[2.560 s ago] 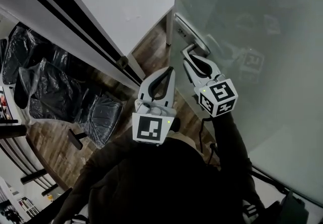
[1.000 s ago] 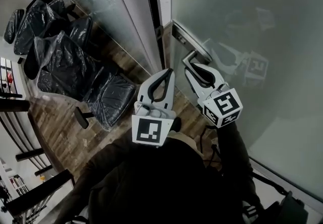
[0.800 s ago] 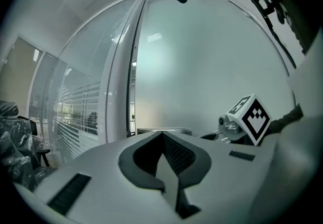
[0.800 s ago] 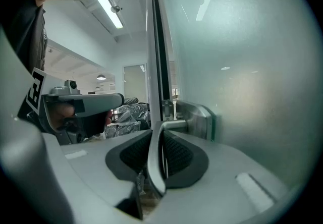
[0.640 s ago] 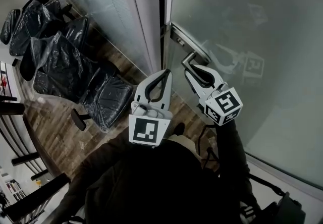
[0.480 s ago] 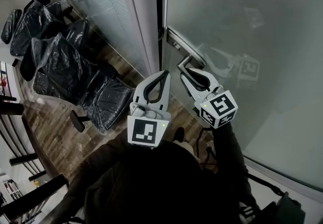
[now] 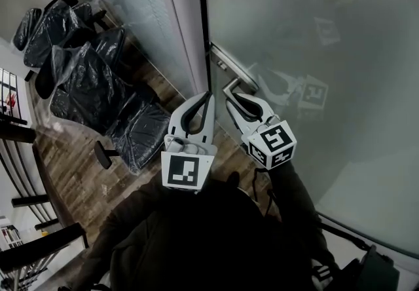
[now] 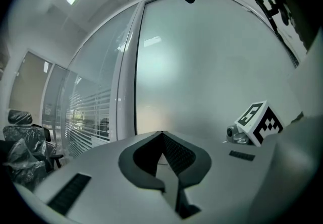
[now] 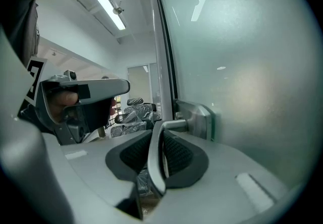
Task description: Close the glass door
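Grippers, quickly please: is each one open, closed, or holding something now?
Left gripper: closed, holding nothing.
Right gripper: closed on the door handle.

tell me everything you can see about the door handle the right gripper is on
The door handle is a slim lever of brushed silver metal, bent in an L: a short neck comes out of a rectangular metal plate fixed on the frosted glass door close to its edge, then the lever turns to run alongside the glass. The right gripper is shut on the lever, its dark ribbed pads pressing both sides. Nothing else touches it.
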`<action>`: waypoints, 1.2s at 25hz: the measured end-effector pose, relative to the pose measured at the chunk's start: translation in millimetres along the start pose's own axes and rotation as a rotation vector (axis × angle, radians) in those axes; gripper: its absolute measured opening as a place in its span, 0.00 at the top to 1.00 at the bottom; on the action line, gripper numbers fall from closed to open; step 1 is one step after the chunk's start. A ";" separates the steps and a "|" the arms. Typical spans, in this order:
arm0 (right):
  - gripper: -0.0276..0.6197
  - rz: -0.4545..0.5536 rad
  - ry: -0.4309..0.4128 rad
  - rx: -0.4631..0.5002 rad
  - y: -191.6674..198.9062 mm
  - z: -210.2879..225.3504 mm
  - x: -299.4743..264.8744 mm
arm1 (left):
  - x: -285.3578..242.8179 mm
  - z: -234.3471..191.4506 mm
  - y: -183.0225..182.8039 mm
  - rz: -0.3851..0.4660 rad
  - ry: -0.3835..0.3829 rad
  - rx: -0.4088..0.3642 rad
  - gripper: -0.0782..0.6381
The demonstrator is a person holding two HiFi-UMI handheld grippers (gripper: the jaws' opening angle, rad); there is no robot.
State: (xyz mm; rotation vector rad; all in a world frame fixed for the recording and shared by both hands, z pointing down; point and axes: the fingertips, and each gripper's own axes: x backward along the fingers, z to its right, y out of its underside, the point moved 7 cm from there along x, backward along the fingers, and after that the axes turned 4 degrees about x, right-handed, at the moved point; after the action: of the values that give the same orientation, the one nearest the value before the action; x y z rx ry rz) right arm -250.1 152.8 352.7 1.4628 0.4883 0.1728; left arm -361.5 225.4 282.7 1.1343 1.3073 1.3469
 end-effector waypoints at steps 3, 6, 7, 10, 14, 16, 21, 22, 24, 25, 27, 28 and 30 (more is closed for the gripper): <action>0.86 -0.001 0.004 -0.002 1.2 -2.8 0.2 | 2.8 4.7 -2.0 0.009 0.001 -0.003 0.90; 0.86 -0.003 0.005 -0.001 4.4 -4.1 -0.9 | 4.7 7.8 -0.7 0.020 -0.002 0.001 0.90; 0.86 -0.005 0.005 -0.002 6.2 -3.2 -1.6 | 4.2 8.8 0.9 0.021 -0.003 -0.001 0.90; 0.86 -0.005 0.007 -0.002 12.4 -2.1 -2.7 | 3.8 11.3 7.2 0.019 -0.004 -0.006 0.90; 0.86 -0.006 0.007 -0.001 8.9 -3.9 -2.3 | 4.9 11.9 4.4 0.019 -0.006 -0.008 0.90; 0.86 -0.005 0.007 0.001 8.9 -3.5 -2.1 | 3.9 12.4 5.1 0.016 -0.007 -0.008 0.90; 0.86 -0.004 0.005 0.005 9.1 -7.4 0.2 | 6.5 13.1 7.4 0.005 -0.016 -0.004 0.90; 0.86 -0.003 0.004 0.005 9.1 -8.2 0.6 | 6.9 13.2 7.6 0.006 -0.018 -0.001 0.90; 0.86 -0.003 0.002 0.005 8.6 -10.2 0.7 | 7.7 12.5 7.4 0.007 -0.021 0.002 0.90; 0.86 -0.003 0.001 0.005 8.0 -11.4 0.6 | 8.2 11.8 7.0 0.006 -0.022 0.003 0.90; 0.86 -0.005 -0.003 0.006 6.5 -13.8 0.3 | 9.1 10.4 5.8 0.003 -0.025 0.001 0.90; 0.86 -0.005 -0.006 0.007 6.0 -15.0 0.3 | 9.6 9.9 5.3 0.003 -0.026 -0.001 0.90; 0.86 -0.006 -0.010 0.006 6.0 -16.2 0.5 | 10.3 9.6 4.7 0.004 -0.030 -0.004 0.90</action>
State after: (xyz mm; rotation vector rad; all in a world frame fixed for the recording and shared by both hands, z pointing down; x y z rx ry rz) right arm -255.4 168.5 357.9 1.4672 0.4855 0.1592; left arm -353.7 237.0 287.7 1.1507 1.2808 1.3306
